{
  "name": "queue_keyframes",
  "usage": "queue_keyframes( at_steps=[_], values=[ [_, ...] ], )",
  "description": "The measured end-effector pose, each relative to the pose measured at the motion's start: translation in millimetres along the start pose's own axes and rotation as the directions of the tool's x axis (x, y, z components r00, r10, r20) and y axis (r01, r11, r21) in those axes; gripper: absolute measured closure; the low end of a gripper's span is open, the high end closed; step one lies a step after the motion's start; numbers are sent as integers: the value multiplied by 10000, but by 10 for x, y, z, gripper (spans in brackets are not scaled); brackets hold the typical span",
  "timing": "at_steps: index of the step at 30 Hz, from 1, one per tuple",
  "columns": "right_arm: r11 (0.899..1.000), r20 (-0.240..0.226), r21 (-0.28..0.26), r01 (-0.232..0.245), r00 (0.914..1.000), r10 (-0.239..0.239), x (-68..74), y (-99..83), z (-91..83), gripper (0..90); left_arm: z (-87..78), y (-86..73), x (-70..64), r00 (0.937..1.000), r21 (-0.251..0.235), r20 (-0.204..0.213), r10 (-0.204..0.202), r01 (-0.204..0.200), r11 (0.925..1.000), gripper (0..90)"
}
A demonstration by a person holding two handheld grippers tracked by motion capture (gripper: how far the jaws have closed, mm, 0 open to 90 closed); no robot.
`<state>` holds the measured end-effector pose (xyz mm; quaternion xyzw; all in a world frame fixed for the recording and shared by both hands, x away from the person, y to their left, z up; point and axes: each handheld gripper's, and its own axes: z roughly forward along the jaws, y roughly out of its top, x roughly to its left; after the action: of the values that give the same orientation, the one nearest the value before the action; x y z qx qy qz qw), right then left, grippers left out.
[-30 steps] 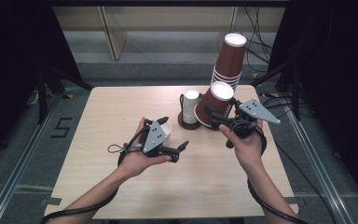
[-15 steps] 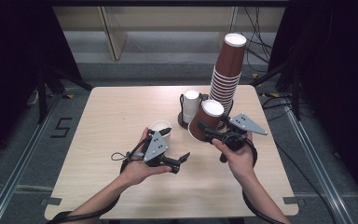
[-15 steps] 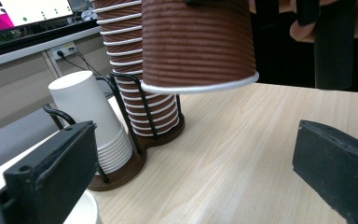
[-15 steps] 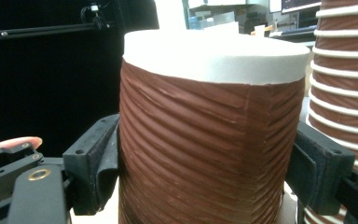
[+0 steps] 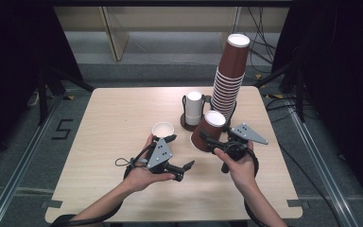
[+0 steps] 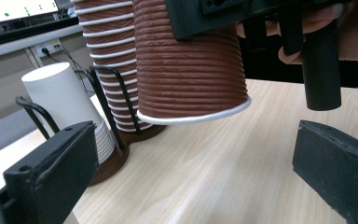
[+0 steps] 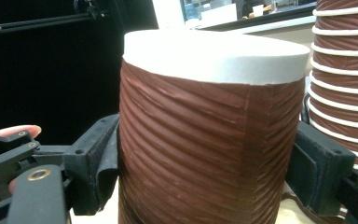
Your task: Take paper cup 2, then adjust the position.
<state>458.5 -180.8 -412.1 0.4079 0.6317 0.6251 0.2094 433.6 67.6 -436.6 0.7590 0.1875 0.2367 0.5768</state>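
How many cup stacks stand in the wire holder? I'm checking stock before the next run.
2: a tall stack of brown ribbed cups on the holder's right side and a short stack of white cups on its left. Separately, the right gripper clamps one inverted brown cup just off the table.

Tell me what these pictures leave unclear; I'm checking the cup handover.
- Brown cup, right gripper view: its lower rim is cut off by the bottom edge.
- White cup stack, left gripper view: its base hides behind a black jaw.
- Tall brown stack, left gripper view: its top is cut off by the frame.
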Motion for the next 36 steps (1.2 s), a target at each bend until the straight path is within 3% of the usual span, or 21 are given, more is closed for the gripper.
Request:
queue_keyframes(
  at_steps=[7,12,20,23,25,28,29,36],
  values=[
    [9998,160,201,-46,9999,43,-27,-15,34,206,33,-38,-22,9998,63,161,-78,77,10000,0],
    [9984,27,194,-534,9986,534,-30,-56,34,205,72,-83,-73,9994,214,321,124,-131,9997,0],
    [9939,28,372,-1035,9946,1035,-33,-149,46,205,120,-116,-113,9989,353,474,55,-72,9994,0],
    [9878,-88,576,-1448,9893,1455,-13,-202,52,204,155,-122,-116,9988,380,480,80,-99,9992,0],
    [9884,-83,575,-1404,9900,1411,-21,-212,54,204,187,-127,-118,9989,410,474,35,-54,9991,0],
    [9748,-287,729,-2108,9765,2134,-26,-252,59,204,235,-122,-128,9990,457,437,105,-124,9989,0],
    [9736,-334,741,-2158,9752,2187,-33,-259,61,204,261,-112,-129,9990,405,355,280,-295,9987,0],
    [9661,-221,821,-2448,9687,2473,-24,-284,29,204,324,-122,-121,9990,579,416,184,-208,9981,0]
  ],
)
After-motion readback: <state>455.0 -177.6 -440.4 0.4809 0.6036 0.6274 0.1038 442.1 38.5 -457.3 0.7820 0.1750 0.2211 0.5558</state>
